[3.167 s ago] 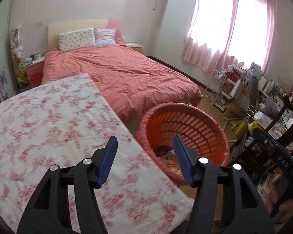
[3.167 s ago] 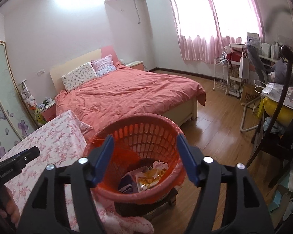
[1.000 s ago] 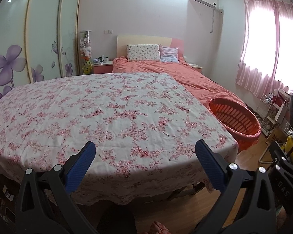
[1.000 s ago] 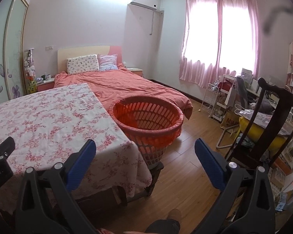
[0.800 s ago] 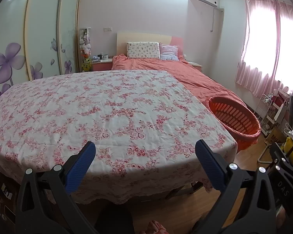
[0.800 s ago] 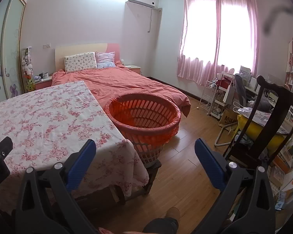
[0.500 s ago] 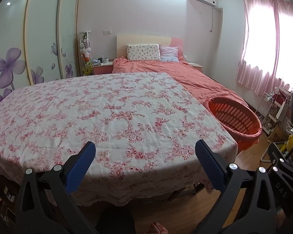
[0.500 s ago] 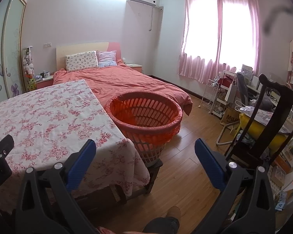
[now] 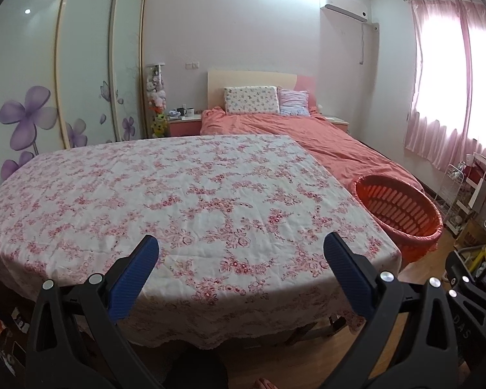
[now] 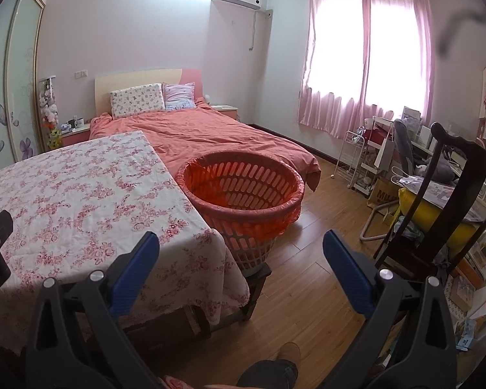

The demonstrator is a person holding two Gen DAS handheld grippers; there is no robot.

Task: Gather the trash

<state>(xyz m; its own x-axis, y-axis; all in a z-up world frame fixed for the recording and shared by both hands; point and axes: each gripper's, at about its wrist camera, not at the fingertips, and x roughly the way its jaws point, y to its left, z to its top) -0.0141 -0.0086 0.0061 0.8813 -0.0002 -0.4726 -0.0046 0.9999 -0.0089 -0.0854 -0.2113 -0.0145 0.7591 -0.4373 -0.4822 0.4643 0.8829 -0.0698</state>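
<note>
The orange basket [image 10: 243, 194] stands on a low stand on the wooden floor [image 10: 307, 291], just beside the right-hand edge of the worktop [image 9: 178, 194] and near the foot of the bed [image 10: 210, 136]. It is a round, slotted plastic tub lined with a thin orange bag folded over its rim; its contents cannot be seen from either view. No loose trash shows on the floral cloth covering the worktop. The left gripper [image 9: 241, 272] is spread wide and holds nothing, facing the worktop from its near edge. The right gripper [image 10: 241, 270] is likewise spread wide and empty, facing the basket. In my judgement collection is at or near completion; the next move calls for checking the worktop and floor for remaining items.
</note>
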